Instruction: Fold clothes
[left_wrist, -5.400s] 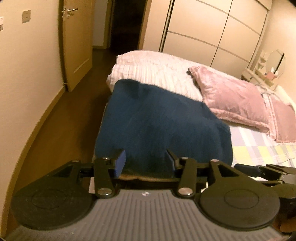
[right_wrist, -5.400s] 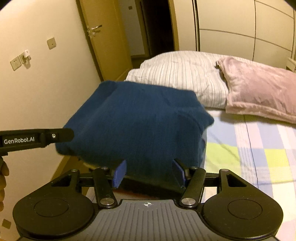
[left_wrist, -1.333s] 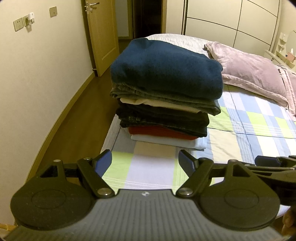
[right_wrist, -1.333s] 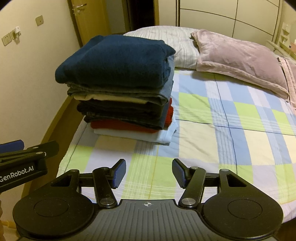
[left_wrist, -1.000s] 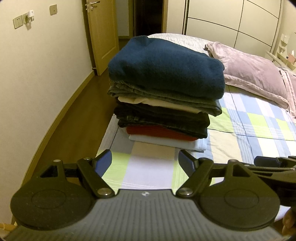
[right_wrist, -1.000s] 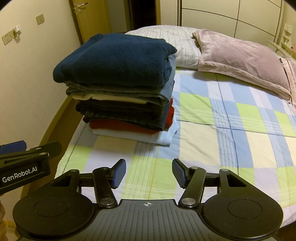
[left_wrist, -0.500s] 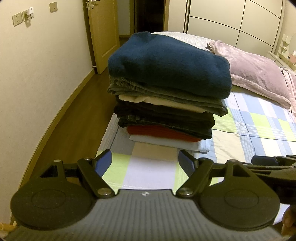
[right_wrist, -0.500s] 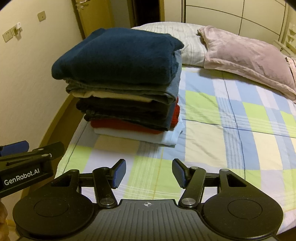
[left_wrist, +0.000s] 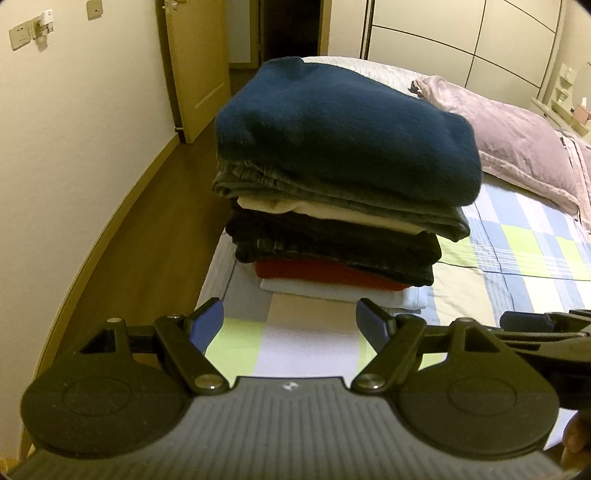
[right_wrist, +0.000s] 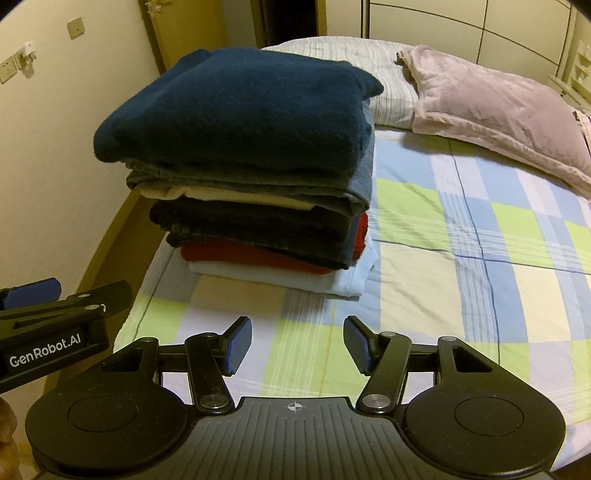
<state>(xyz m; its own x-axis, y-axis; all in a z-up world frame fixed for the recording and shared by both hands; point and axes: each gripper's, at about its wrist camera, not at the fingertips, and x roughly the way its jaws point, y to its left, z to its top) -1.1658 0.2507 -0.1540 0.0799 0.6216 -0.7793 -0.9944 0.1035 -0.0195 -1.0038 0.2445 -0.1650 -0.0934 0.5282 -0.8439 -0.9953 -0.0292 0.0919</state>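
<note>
A stack of several folded clothes (left_wrist: 332, 229) (right_wrist: 258, 221) stands at the near left corner of the bed. On top lies a folded dark blue fleece (left_wrist: 343, 125) (right_wrist: 243, 110), over grey, cream, black, red and pale blue layers. My left gripper (left_wrist: 290, 321) is open and empty, just in front of the stack's base. My right gripper (right_wrist: 297, 341) is also open and empty, a little in front of the stack and to its right. The left gripper's body (right_wrist: 48, 321) shows at the left edge of the right wrist view.
The bed carries a checked blue, green and yellow sheet (right_wrist: 461, 229). A pink pillow (right_wrist: 491, 107) and a striped white pillow (right_wrist: 388, 74) lie at the head. A wall (left_wrist: 74, 147), wooden floor (left_wrist: 147, 229) and door (left_wrist: 195, 62) are on the left. Wardrobes (left_wrist: 461, 40) stand behind.
About five seconds ago both grippers held the blue fleece over the stack; now it rests on top and both are open. Over the last second both grippers have drawn closer to the stack.
</note>
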